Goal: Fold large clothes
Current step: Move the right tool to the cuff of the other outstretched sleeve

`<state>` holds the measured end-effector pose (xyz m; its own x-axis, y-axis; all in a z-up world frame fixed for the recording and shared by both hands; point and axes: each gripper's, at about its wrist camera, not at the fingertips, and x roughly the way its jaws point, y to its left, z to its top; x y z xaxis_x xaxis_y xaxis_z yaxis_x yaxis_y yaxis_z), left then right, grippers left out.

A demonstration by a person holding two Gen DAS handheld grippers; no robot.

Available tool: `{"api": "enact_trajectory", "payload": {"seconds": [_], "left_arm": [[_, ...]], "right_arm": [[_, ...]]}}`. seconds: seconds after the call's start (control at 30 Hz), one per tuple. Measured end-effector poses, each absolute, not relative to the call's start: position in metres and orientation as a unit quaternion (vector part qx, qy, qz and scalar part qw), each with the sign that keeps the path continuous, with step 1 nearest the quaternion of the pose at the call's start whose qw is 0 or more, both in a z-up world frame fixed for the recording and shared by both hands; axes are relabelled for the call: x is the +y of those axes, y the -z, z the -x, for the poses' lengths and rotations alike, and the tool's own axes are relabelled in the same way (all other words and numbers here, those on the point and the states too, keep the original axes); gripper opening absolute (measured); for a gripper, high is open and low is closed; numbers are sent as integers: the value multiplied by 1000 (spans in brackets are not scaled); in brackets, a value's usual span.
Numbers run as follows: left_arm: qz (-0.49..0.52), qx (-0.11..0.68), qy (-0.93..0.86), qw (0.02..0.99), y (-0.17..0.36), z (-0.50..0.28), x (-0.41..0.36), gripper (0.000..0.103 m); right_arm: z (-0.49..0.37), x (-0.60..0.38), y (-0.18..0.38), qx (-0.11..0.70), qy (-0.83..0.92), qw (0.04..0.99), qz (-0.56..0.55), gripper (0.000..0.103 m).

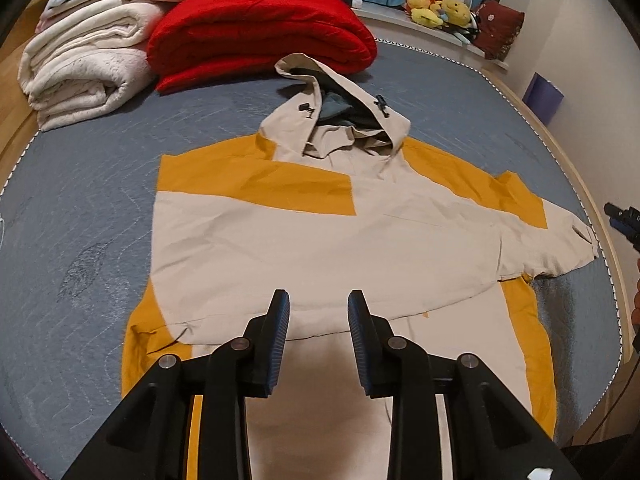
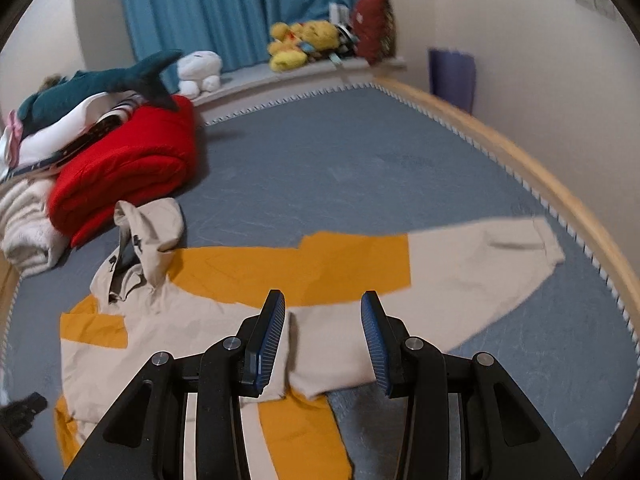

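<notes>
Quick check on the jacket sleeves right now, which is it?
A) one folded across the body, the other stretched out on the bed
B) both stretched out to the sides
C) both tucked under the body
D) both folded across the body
A: on the jacket one sleeve lies folded across the chest, while the other sleeve lies stretched out flat on the grey bed cover.

You have even, warm indoor light, with soft shadow under the left tongs (image 1: 319,300). Right view shows motion blur. Fisheye bends both edges, corners dark.
</notes>
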<state>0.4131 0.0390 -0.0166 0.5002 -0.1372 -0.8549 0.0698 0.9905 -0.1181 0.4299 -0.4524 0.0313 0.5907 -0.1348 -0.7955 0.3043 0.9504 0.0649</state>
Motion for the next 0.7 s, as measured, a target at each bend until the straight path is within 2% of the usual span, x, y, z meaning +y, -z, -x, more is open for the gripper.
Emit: {"api": "enact_trajectory", "payload": {"seconds": [0.2,0.47,0.7], "left_arm": [[25,500,64,863,25,-420,28,28],[27,512,69,855,35,-423,26,28],[29,520,74,851,44,-427,20,29]], "right_arm": [[-424,-514,-11,460,147,856,-181,41],[-412,-624,5,455,197,841,-217,42],[-393,-698,30,427,258,831,-245,52]]}}
